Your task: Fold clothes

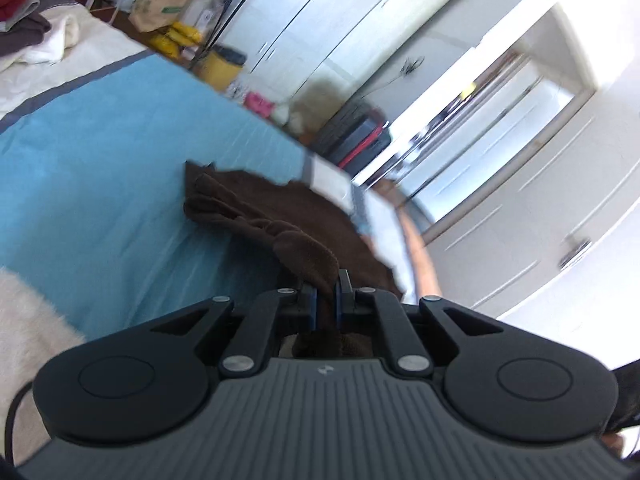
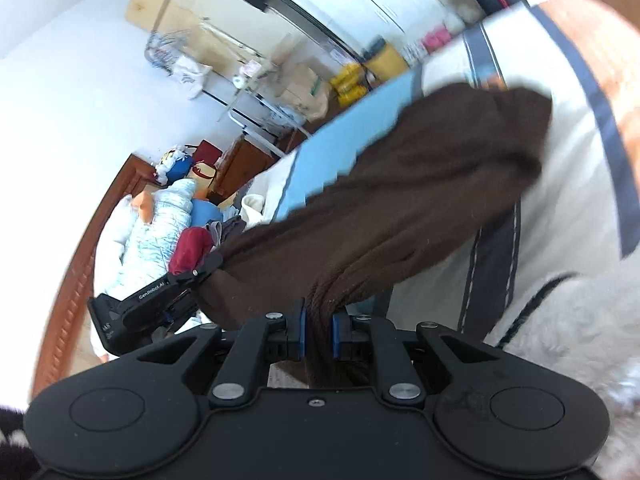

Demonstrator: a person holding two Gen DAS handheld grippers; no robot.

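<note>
A dark brown fleece garment (image 1: 280, 216) lies bunched on the blue bedspread (image 1: 100, 168) and stretches back into my left gripper (image 1: 326, 296), which is shut on its edge. In the right wrist view the same brown garment (image 2: 420, 184) hangs lifted above the bed, and my right gripper (image 2: 319, 330) is shut on a gathered fold of it. My left gripper (image 2: 208, 266) shows there too, at the left, clamped on another part of the cloth. Both views are motion-blurred.
A pile of other clothes (image 1: 24, 20) sits at the bed's far corner, also in the right wrist view (image 2: 192, 240). White wardrobes (image 1: 320, 20) and floor clutter with a yellow bin (image 1: 222, 66) stand beyond the bed. A white fluffy blanket (image 2: 560, 320) lies near me.
</note>
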